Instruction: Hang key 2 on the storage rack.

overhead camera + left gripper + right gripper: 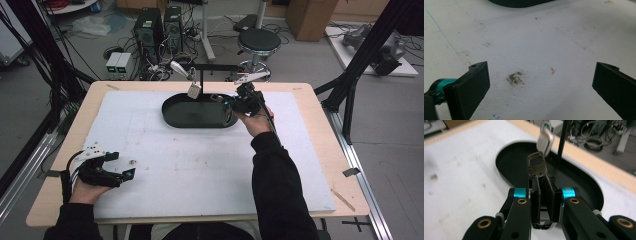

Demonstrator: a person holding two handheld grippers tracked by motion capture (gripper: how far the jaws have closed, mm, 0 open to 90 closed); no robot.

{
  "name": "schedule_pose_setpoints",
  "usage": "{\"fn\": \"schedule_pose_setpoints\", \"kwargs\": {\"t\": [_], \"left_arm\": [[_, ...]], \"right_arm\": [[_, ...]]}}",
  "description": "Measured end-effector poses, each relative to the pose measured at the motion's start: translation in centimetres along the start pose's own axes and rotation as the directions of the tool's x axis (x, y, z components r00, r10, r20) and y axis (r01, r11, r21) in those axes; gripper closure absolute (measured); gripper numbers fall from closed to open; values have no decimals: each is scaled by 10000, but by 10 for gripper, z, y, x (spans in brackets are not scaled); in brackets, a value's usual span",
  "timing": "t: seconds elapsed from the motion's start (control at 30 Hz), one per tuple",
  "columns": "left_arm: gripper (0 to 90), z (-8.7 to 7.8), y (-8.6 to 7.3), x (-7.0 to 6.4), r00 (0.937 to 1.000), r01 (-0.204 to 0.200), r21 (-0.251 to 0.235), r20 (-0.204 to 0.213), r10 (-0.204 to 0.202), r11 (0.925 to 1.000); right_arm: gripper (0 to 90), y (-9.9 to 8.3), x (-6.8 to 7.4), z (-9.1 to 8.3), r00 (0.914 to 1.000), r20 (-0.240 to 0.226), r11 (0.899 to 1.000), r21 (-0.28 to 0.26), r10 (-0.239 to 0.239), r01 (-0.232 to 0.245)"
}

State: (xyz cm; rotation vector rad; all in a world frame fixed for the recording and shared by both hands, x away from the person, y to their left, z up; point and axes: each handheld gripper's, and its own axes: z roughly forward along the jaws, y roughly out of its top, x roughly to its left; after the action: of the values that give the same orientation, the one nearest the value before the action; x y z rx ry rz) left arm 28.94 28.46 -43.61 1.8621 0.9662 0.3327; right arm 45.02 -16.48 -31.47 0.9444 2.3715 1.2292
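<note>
A black oval tray (172, 117) lies at the far middle of the white foam board (200, 165). A thin black stand (201, 82) rises from the tray, and a silver tag (194, 90) hangs from its crossbar. My right gripper (222, 100) hovers over the tray's right end. In the right gripper view, the right gripper (541, 182) is shut on a dark metal clip (537, 165), whose loop points up just below the silver tag (545, 138). My left gripper (122, 165) rests open at the board's near left. In the left gripper view, the left gripper (541, 77) holds nothing.
The board sits on a wooden table (310, 95). A dirty smudge (515, 78) marks the foam between the left jaws. Silver pieces (250, 76) hang near the crossbar's ends. Behind the table are a stool (258, 41), computer cases (149, 27) and cables.
</note>
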Motion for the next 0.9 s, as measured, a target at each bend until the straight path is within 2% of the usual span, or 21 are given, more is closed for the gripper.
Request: {"fn": "schedule_pose_setpoints", "kwargs": {"t": [0.03, 0.07, 0.17, 0.37, 0.43, 0.5, 0.53, 0.7, 0.77, 0.9], "left_arm": [[17, 0, 0, 0, 10000, -14, 8, 4, 14, 10000], [17, 0, 0, 1, 10000, 18, -11, 8, -18, 10000], [17, -1, 1, 0, 10000, 48, -151, 45, -47, 9999], [17, -2, 1, 3, 9999, 131, -258, 83, -129, 9996], [17, -2, 1, 3, 9999, 128, -266, 98, -126, 9996], [17, -1, 1, 2, 9999, 135, -302, 87, -133, 9995], [17, -1, 1, 2, 9999, 135, -302, 87, -133, 9995], [17, -1, 1, 3, 9998, 126, -322, 132, -122, 9994], [17, -1, 1, 3, 9998, 151, -361, 142, -146, 9992], [17, 0, 1, 3, 9998, 143, -352, 141, -138, 9993]], "right_arm": [[839, 11, 1, -1, 9998, 89, 9998, -116, -187, 188], [839, 11, 1, -1, 9998, 89, 9998, -116, -187, 188], [839, 35, 2, 2, 9962, 579, 9978, 129, -653, 646], [839, 52, 1, 8, 9940, 803, 9973, 65, -741, 738], [839, 54, 1, 9, 9933, 848, 9969, 84, -789, 785], [839, 61, 1, 10, 9890, 1157, 9957, 138, -921, 911], [839, 61, 1, 10, 9890, 1157, 9957, 138, -921, 911], [839, 70, -1, 8, 9866, 1405, 9965, 13, -832, 839], [839, 71, -4, 11, 9828, 1687, 9971, 248, -750, 718], [839, 72, -5, 15, 9797, 1869, 9972, 308, -726, 681]]}}
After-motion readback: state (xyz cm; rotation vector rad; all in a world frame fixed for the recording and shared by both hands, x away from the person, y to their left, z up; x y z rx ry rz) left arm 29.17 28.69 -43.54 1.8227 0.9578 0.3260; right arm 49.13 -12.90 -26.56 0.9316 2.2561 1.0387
